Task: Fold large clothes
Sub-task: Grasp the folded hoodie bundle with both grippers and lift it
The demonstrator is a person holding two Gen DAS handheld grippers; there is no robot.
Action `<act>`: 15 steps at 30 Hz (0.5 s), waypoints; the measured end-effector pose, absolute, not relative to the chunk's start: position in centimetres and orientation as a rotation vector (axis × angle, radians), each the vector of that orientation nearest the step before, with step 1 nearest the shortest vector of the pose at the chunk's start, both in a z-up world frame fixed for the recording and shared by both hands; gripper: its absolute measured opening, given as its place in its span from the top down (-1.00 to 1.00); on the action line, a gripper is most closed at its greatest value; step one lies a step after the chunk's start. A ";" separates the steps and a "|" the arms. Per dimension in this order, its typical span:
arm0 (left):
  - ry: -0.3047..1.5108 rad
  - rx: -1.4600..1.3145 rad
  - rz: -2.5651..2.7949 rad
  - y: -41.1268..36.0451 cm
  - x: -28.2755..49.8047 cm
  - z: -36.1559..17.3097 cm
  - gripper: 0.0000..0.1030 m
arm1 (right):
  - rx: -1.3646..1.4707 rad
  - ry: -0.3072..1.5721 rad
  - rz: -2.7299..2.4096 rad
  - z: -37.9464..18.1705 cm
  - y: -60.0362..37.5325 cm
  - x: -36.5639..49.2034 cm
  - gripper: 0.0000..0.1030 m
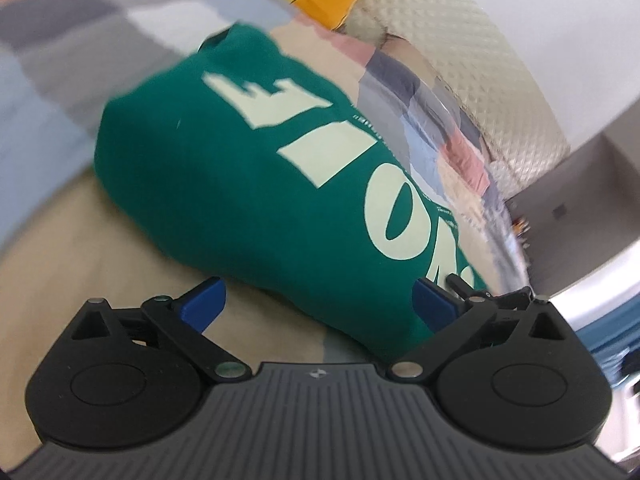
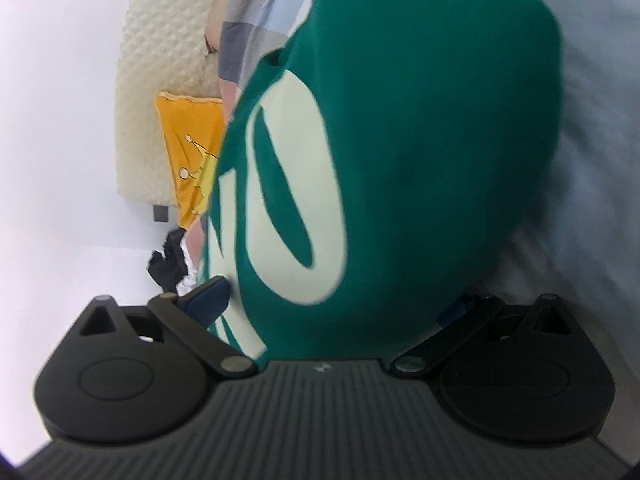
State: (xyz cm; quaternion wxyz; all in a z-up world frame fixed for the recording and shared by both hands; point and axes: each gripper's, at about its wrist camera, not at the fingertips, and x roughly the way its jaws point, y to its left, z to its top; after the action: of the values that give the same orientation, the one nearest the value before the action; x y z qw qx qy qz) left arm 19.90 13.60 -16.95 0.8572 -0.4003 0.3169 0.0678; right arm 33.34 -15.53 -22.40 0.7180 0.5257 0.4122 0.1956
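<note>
Bed w/ 1 patchwork bedspread [image 1: 80, 60], blocks of grey, pale blue, pink and beige, soft and blurred in both views; a plain beige patch lies under the near end in the left wrist view. Behind it 1 cream quilted headboard [image 1: 460, 52], padded, w/ a diamond-dimple texture, against a white wall [image 2: 52, 80].

1 green sweatshirt [image 1: 224, 184] lies on the bedspread, folded into a thick, rounded bundle, matte knit fabric w/ big cream block letters printed on top. In the left wrist view its long axis runs from upper left down to lower right, the lettering following that line; the rounded folded end points up-left, the other end reaches the gripper. In the right wrist view it fills most of the frame, bulging up from between the fingers.

1 orange-yellow cushion [image 2: 192, 160], squarish, w/ small white dots, leans at the headboard. 1 dark crumpled item [image 2: 170, 258] below it, too blurred to ID.

2 grippers, black plastic w/ blue finger pads. Left gripper [image 1: 320, 300]: fingers spread wide, cloth edge lying between them, not pinched. Right gripper [image 2: 340, 304]: also spread wide, the bundle sitting between the pads; can't tell if they touch it.
</note>
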 end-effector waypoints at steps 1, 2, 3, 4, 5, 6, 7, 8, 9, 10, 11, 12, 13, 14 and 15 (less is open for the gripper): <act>0.667 -0.886 0.129 14.0 20.0 -17.5 -0.97 | 1.172 0.901 0.435 -22.3 -15.5 33.4 -1.00; 0.668 -0.929 0.118 14.4 20.1 -17.9 -0.98 | 1.186 0.885 0.444 -22.2 -15.5 33.4 -1.00; 0.668 -0.968 0.110 14.7 20.2 -18.3 -0.98 | 1.199 0.870 0.453 -22.1 -15.6 33.2 -1.00; 0.669 -1.021 0.103 15.1 20.3 -18.9 -0.98 | 1.210 0.857 0.464 -21.9 -15.7 33.2 -1.00; 0.666 -1.062 0.097 15.4 20.4 -19.4 -0.98 | 1.222 0.842 0.476 -21.8 -15.8 33.1 -1.00; 0.660 -1.105 0.088 15.7 20.5 -19.9 -0.99 | 1.234 0.828 0.486 -21.6 -15.9 33.1 -1.00; 0.656 -1.135 0.080 16.0 20.6 -20.2 -0.99 | 1.247 0.814 0.496 -21.4 -15.9 32.9 -1.00; 0.650 -1.168 0.069 16.2 20.7 -20.6 -1.00 | 1.254 0.806 0.502 -21.4 -16.1 33.0 -1.00; 0.644 -1.195 0.059 16.4 20.9 -20.9 -1.00 | 1.257 0.800 0.508 -21.2 -16.1 32.9 -1.00; 0.633 -1.228 0.049 16.6 21.0 -21.3 -1.00 | 1.256 0.794 0.512 -21.1 -16.1 32.8 -1.00; 0.623 -1.255 0.045 16.9 21.1 -21.6 -1.00 | 1.250 0.793 0.514 -21.0 -16.0 32.7 -1.00; 0.608 -1.288 0.043 17.1 21.2 -22.1 -1.00 | 1.245 0.792 0.514 -21.0 -15.9 32.6 -1.00; 0.586 -1.318 0.038 17.4 21.2 -22.4 -1.00 | 1.241 0.792 0.513 -21.0 -15.8 32.7 -1.00; 0.553 -1.357 0.029 17.7 21.1 -22.9 -1.00 | 1.240 0.793 0.512 -21.1 -16.0 32.7 -1.00; 0.543 -1.382 0.031 17.9 21.1 -23.2 -1.00 | 1.242 0.793 0.511 -21.1 -16.0 32.7 -1.00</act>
State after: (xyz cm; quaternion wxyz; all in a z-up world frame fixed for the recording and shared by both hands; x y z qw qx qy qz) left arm 21.06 17.91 -23.20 0.7367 -0.6292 0.2474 0.0142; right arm 32.66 -15.96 -21.14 0.7109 0.5601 0.3576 0.2304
